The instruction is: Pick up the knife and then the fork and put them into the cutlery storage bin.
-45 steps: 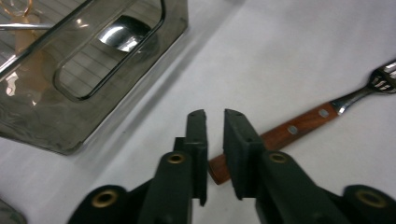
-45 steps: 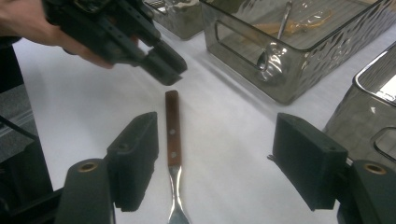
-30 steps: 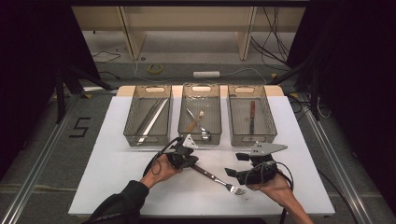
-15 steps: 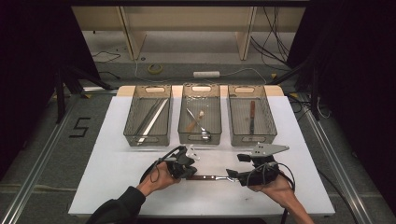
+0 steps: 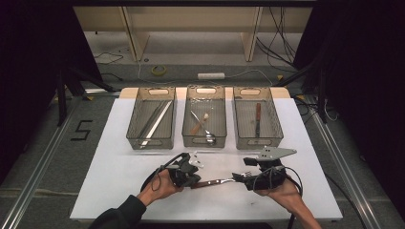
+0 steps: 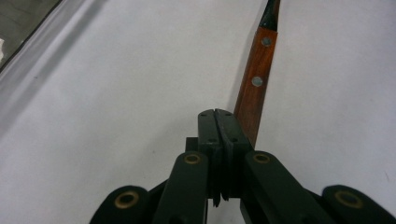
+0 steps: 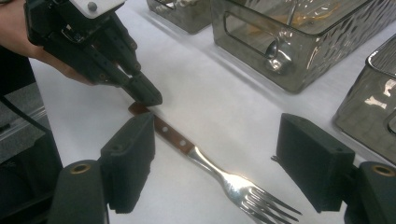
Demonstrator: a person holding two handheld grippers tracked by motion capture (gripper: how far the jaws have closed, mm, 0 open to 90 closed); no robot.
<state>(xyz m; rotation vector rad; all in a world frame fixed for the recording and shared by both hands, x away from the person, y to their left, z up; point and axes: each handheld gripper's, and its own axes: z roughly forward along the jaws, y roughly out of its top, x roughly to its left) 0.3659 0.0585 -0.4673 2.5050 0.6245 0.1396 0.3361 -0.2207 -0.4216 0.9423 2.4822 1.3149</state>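
A fork [image 5: 217, 182] with a wooden handle [image 6: 254, 88] and steel tines lies flat on the white table [image 5: 119, 157], near the front edge. My left gripper [image 5: 193, 180] is shut with nothing between its jaws. Its tips [image 6: 218, 116] rest beside the handle's end, and from the right gripper view the left gripper [image 7: 144, 95] meets that end. My right gripper [image 5: 241, 177] stands open over the fork [image 7: 205, 163]. One of its fingers [image 7: 130, 158] is beside the handle and the other stands past the tines, neither touching.
Three smoky plastic trays stand in a row at the back. The left tray [image 5: 131, 129] holds long utensils, the middle tray [image 5: 185, 124] a spoon and another piece, the right tray [image 5: 276, 126] a wooden-handled knife. Bare table lies to the left.
The fork has swung from a slant to lie level between the grippers. The left hand has drawn back toward the front edge. The right gripper has hardly moved.
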